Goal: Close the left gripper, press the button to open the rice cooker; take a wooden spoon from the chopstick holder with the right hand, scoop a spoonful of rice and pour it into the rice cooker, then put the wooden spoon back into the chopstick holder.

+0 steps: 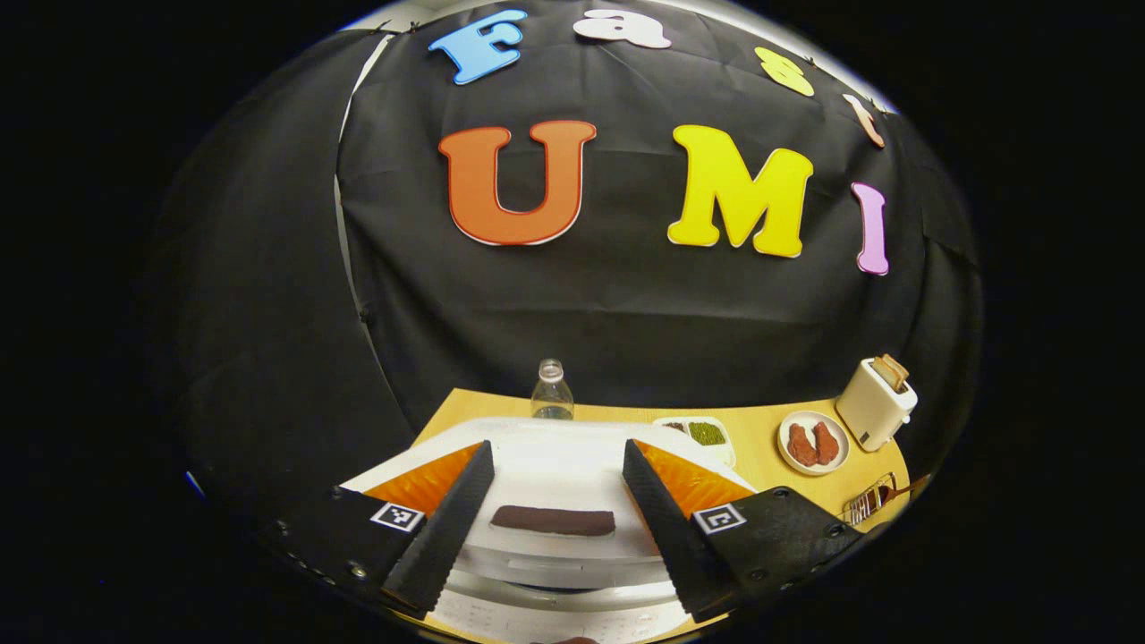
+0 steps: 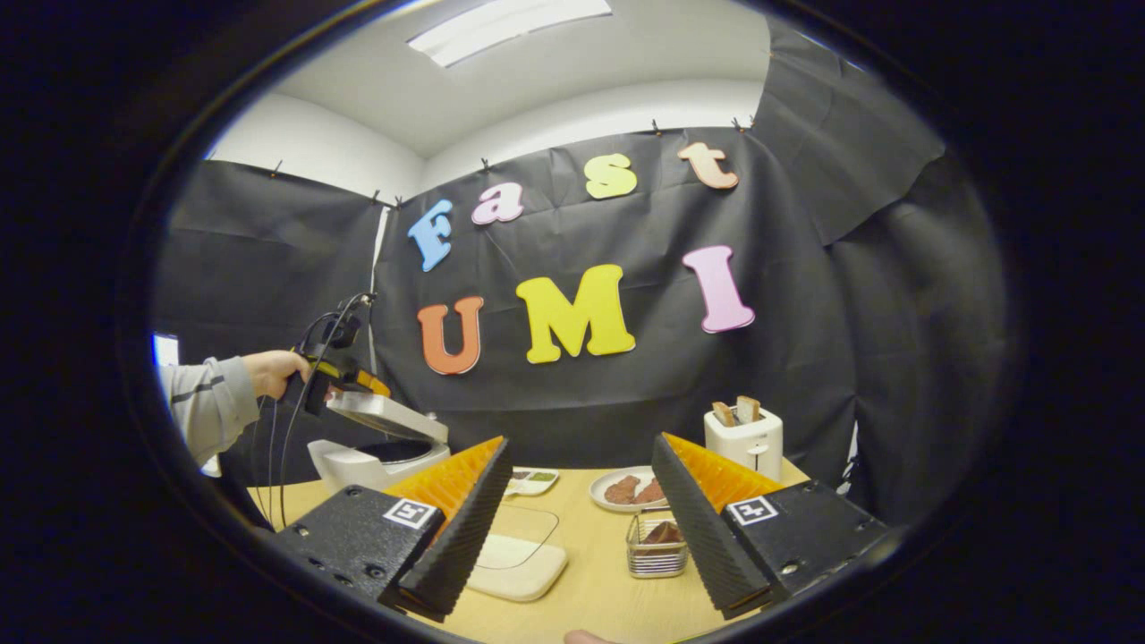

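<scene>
The white rice cooker [image 1: 555, 465] lies right under my left gripper [image 1: 556, 444], which is open, its fingers spread either side of the lid's dark brown strip [image 1: 553, 521]. In the right gripper view the cooker's lid [image 2: 385, 414] stands part-way up over the body [image 2: 353, 465], showing the dark pot inside. A hand [image 2: 268, 371] holds the left gripper just above that lid. My right gripper [image 2: 581, 440] is open and holds nothing, hovering above the table. The wire chopstick holder [image 2: 656, 541] stands ahead of it, with the wooden spoon [image 1: 908, 489] lying in it.
A white flat dish [image 2: 514, 563] sits on the wooden table [image 2: 590, 595] near the right gripper. Farther back are a plate of brown meat pieces [image 2: 631, 489], a toaster with bread [image 2: 744, 438], a small tray of green food [image 2: 532, 481] and a clear bottle [image 1: 552, 391].
</scene>
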A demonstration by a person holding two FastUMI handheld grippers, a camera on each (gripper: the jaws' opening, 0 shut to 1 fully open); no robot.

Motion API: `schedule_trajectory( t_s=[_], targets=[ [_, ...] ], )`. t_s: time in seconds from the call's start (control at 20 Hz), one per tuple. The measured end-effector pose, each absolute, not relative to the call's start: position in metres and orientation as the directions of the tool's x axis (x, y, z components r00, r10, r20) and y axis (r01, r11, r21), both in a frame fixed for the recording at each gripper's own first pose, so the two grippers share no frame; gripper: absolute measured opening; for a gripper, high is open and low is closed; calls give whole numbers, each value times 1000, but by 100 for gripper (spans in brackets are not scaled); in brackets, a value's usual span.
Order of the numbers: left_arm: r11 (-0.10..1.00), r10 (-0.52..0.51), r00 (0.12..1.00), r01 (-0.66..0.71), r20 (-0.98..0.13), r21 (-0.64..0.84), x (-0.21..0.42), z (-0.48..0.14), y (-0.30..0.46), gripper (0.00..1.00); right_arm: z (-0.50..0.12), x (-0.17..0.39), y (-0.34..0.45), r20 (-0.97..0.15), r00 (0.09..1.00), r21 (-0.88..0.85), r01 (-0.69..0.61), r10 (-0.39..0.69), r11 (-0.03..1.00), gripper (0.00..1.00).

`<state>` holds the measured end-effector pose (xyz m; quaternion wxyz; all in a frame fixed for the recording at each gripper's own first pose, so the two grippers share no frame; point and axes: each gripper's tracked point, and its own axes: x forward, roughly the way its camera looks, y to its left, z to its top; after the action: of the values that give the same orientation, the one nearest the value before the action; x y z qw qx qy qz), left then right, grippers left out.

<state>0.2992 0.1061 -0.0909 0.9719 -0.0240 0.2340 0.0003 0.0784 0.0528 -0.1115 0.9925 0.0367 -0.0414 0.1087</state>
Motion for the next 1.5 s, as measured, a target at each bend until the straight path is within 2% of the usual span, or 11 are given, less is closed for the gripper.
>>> schedule_trajectory(
  t_s=[0.3, 0.35, 0.45, 0.55, 0.6, 0.65, 0.9, 1.05, 1.1, 1.15, 1.5],
  targets=[
    [1000, 21, 850, -25, -527, 0, 277, -118, 108, 96, -123, 80, 56, 50, 973, 95, -229, 225, 969, 100],
    [999, 24, 833, -32, -553, -5, 273, -127, 108, 96, -122, 81, 54, 55, 975, 101, -221, 216, 970, 96],
    [999, 19, 803, -37, -596, -18, 266, -140, 105, 100, -122, 82, 55, 60, 976, 111, -215, 209, 970, 96],
    [999, 7, 790, -33, -614, -30, 256, -155, 104, 96, -124, 82, 60, 51, 973, 117, -228, 223, 967, 96],
    [999, 3, 786, -32, -619, -36, 252, -162, 104, 96, -126, 82, 62, 45, 973, 122, -232, 228, 965, 100],
    [999, -1, 792, -28, -610, -37, 251, -164, 103, 96, -129, 82, 64, 38, 972, 126, -234, 231, 964, 96],
    [1000, -9, 808, -8, -590, -25, 237, -164, 100, 97, -139, 88, 79, -22, 967, 104, -252, 255, 962, 100],
    [1000, -12, 832, 5, -555, -15, 236, -167, 99, 97, -139, 88, 88, -20, 965, 93, -258, 261, 962, 100],
    [1000, -16, 841, 8, -541, -18, 235, -167, 99, 97, -140, 87, 91, -21, 964, 95, -260, 263, 961, 96],
    [1000, -22, 852, 13, -523, -21, 235, -167, 99, 97, -139, 87, 92, -17, 964, 102, -261, 264, 960, 100],
    [1000, -20, 917, 14, -398, -16, 234, -166, 102, 97, -134, 87, 100, -10, 965, 77, -261, 263, 962, 100]
  ],
)
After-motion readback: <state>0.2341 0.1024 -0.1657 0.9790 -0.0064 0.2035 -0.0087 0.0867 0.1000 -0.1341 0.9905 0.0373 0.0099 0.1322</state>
